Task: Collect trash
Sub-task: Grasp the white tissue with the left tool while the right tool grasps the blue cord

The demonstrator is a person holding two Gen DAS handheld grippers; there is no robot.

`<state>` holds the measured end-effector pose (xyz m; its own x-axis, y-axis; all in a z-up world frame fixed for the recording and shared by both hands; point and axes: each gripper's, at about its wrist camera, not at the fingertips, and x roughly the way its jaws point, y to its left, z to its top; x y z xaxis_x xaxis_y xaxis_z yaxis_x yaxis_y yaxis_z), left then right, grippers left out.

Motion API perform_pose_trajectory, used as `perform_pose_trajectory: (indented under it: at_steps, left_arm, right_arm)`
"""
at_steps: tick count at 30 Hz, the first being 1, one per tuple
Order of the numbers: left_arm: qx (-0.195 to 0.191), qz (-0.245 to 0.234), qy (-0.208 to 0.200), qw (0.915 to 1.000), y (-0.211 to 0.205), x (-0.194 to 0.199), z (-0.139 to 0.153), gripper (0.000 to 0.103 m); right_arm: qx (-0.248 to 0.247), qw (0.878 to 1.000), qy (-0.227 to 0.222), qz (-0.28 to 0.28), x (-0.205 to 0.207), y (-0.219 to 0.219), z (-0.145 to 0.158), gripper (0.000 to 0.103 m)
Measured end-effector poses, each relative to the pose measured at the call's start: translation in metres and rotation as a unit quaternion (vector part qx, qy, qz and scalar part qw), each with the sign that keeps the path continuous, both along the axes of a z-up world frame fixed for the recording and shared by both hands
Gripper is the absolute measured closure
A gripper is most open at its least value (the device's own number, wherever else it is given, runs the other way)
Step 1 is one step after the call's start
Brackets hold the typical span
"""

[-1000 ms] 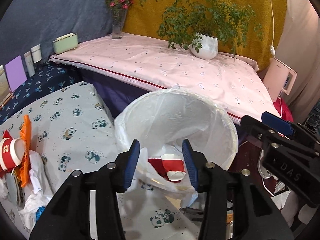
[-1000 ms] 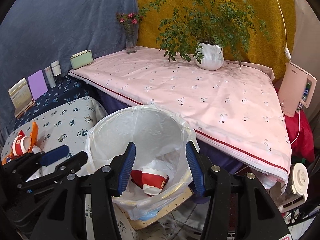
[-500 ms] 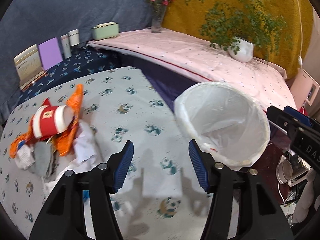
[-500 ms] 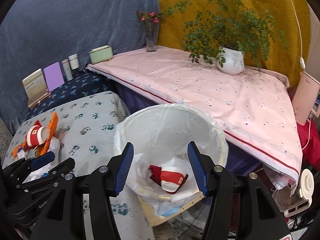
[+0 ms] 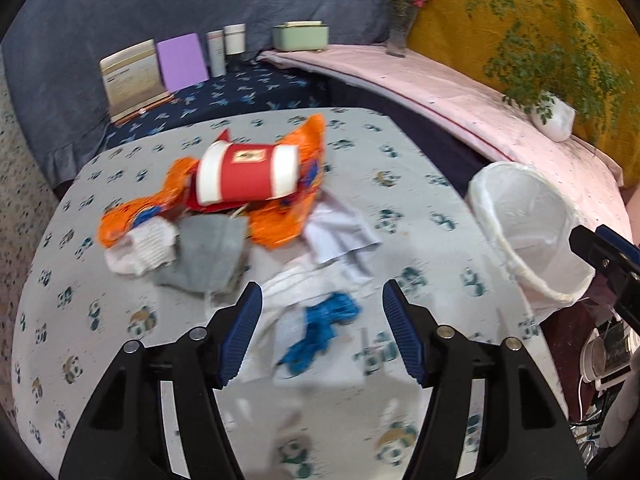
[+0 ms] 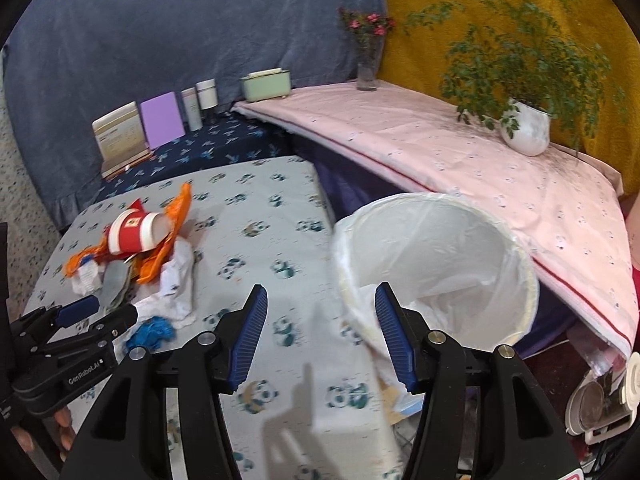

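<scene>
Currently the left gripper [image 5: 322,334] hangs over the panda-print grey tablecloth [image 5: 400,184], blue-padded jaws apart with nothing gripped; they have just been opening. Seen between the pads, on the cloth below, lies a crumpled blue scrap [image 5: 322,326] resting on white crumpled paper [image 5: 296,292]. Further from the gripper sits the main trash heap: a red-and-white paper cup [image 5: 248,174] on its side atop an orange foil wrapper [image 5: 296,196], with a grey fabric piece [image 5: 208,252] and a white ribbed wad [image 5: 150,242] at its left edge, and a white tissue sheet [image 5: 340,232] to its right. View is motion-blurred at the bottom.

Right gripper [image 6: 322,338] also stands partly open and empty. It hovers over the table's right edge, its right pad overlapping the rim of the white bag-lined round bin [image 6: 436,268] in the picture; contact cannot be judged. From this view the heap lies well to the left, and the left gripper's tips are near the blue scrap. Bin contents not visible here.

Background: potted green fern [image 6: 524,128] on the pink-covered table [image 6: 460,160].
</scene>
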<state>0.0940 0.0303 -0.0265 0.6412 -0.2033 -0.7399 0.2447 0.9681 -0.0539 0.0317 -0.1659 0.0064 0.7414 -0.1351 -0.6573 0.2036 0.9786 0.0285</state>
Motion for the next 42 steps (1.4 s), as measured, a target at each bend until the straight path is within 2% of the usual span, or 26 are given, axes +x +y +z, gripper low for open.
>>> perform_pose_trajectory:
  at_steps: [9, 18, 24, 30, 34, 42]
  left_arm:
    - [0.014, 0.042, 0.013, 0.9989, 0.051, -0.001, -0.017, 0.044]
    - [0.003, 0.059, 0.026, 0.9979, 0.077, 0.002, -0.028, 0.044]
    - [-0.004, 0.062, 0.029, 0.9977, 0.085, 0.004, -0.032, 0.044]
    - [-0.008, 0.057, 0.025, 0.9981, 0.086, 0.006, -0.03, 0.044]
    - [-0.011, 0.048, 0.024, 0.9985, 0.081, 0.007, -0.028, 0.044]
    - [-0.01, 0.012, 0.014, 0.9998, 0.056, 0.007, -0.02, 0.044]
  right_arm:
    - [0.015, 0.998, 0.032, 0.055, 0.015, 0.058, -0.026, 0.049]
    - [0.031, 0.993, 0.062, 0.098, 0.038, 0.101, -0.056, 0.051]
    - [0.032, 0.99, 0.076, 0.113, 0.057, 0.118, -0.071, 0.061]
    - [0.046, 0.987, 0.097, 0.118, 0.069, 0.122, -0.088, 0.08]
    - [0.064, 0.985, 0.094, 0.131, 0.067, 0.122, -0.089, 0.096]
    - [0.072, 0.99, 0.071, 0.099, 0.048, 0.095, -0.071, 0.098]
